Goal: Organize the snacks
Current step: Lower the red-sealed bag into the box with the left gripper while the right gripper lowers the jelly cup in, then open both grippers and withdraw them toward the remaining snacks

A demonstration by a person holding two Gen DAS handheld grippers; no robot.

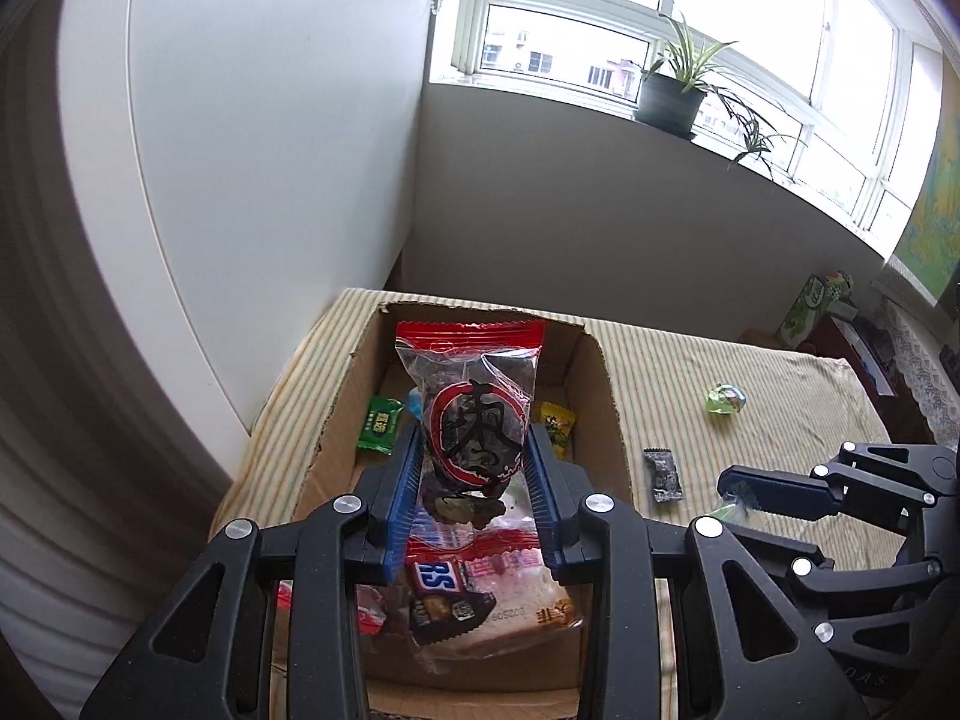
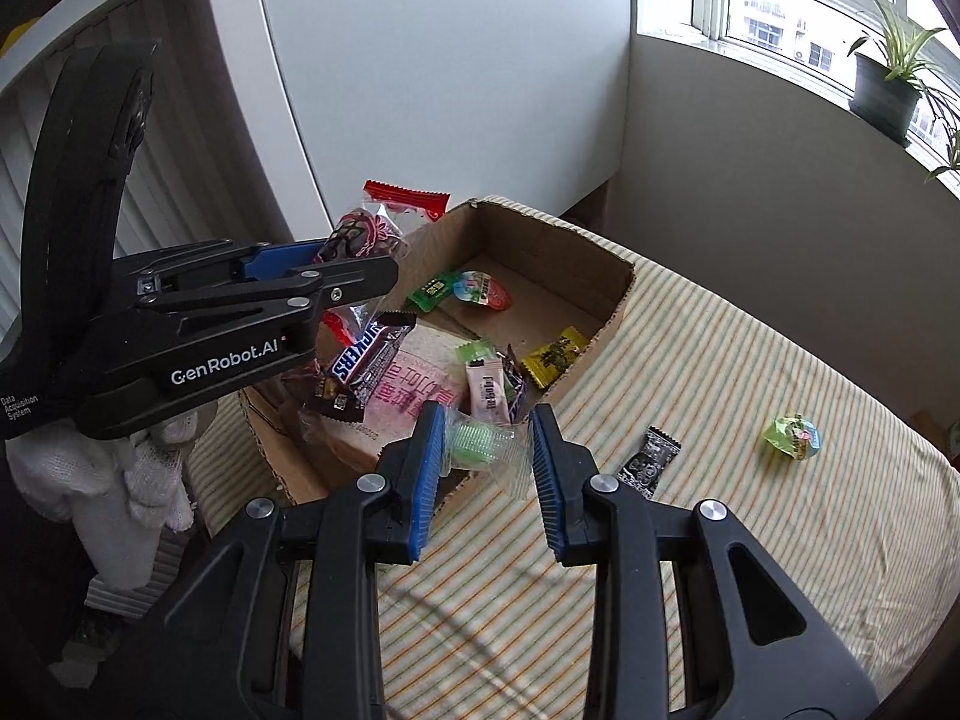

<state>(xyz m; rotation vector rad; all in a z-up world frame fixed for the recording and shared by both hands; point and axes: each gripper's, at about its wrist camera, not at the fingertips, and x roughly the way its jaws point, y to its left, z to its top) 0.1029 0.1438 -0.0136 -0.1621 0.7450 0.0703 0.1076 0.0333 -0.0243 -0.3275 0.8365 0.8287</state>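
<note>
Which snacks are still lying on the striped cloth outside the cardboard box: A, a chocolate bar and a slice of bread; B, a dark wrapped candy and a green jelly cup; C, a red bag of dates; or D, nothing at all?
B: a dark wrapped candy and a green jelly cup lie on the striped cloth beside the cardboard box.

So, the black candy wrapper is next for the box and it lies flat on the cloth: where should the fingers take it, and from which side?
Judging by its pose, come straight down from above and pinch the black candy wrapper across its narrow middle. It lies flat on the striped cloth, long and slim, with thin crimped ends that would likely slip.
</note>
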